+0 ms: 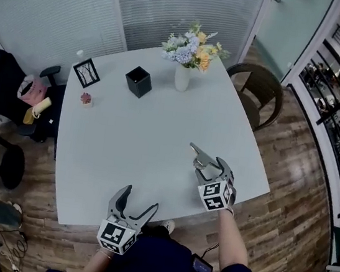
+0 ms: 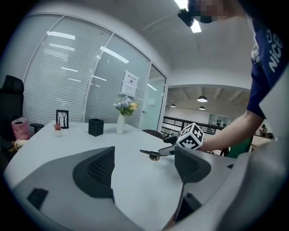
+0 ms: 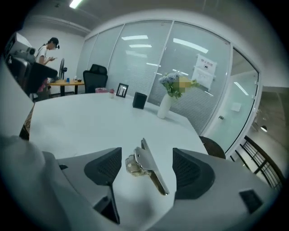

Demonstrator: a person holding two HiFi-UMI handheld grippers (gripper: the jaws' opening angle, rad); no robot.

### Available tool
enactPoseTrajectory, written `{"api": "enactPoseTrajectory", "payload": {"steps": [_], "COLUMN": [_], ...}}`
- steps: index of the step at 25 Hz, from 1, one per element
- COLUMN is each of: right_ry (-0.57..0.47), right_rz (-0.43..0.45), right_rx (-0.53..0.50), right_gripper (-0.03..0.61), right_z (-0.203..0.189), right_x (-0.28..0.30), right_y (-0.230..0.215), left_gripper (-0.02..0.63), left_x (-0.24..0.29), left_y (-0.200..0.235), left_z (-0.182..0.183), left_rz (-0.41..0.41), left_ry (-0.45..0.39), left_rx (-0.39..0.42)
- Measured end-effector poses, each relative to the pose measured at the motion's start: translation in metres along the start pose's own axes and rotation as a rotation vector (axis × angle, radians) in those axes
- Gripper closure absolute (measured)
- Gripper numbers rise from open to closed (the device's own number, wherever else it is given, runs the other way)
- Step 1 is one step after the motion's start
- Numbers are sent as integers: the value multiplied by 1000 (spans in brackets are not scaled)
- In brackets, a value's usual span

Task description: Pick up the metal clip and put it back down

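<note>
Silver with a brass-coloured spring, the clip (image 1: 199, 157) (image 3: 146, 169) lies flat on the white worktop (image 1: 124, 151), near the right edge and toward the near right corner. The right gripper (image 1: 208, 166) points down at it. Its jaws stand wide open, one on each side of the clip, and neither pad touches it. The left gripper (image 1: 140, 198) is over the near edge of the worktop, well apart from the clip. Its jaws are open too and hold nothing. Along the far edge stand a white vase (image 1: 182, 77) with flowers, a black box (image 1: 139, 81) and a small frame (image 1: 86, 72). A little pot (image 1: 86, 98) is just beside the frame, at the left edge.
</note>
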State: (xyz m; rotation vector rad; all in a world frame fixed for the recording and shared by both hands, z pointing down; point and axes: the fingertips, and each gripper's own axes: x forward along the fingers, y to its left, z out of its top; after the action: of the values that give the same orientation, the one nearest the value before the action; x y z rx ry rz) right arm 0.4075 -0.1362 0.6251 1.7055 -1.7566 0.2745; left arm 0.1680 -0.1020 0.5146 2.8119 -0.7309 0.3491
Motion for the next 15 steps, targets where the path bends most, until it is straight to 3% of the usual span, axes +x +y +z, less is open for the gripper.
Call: {"api": "enactPoseTrajectory", "payload": {"steps": [5,15], "right_ry": [76,183], "right_rz": [14,-3], "right_rx": [16,-130], "right_gripper": [244,282], "right_z": [-17,-36], "right_x": [32,63], "right_y": [-7,-5], "left_gripper": [215,215], "left_x": [-9,-17], "left_y": [13,31], "left_z": [3,4], "left_rz": [32,72], "left_ry": [13,18], "left_rx": [3,-33]}}
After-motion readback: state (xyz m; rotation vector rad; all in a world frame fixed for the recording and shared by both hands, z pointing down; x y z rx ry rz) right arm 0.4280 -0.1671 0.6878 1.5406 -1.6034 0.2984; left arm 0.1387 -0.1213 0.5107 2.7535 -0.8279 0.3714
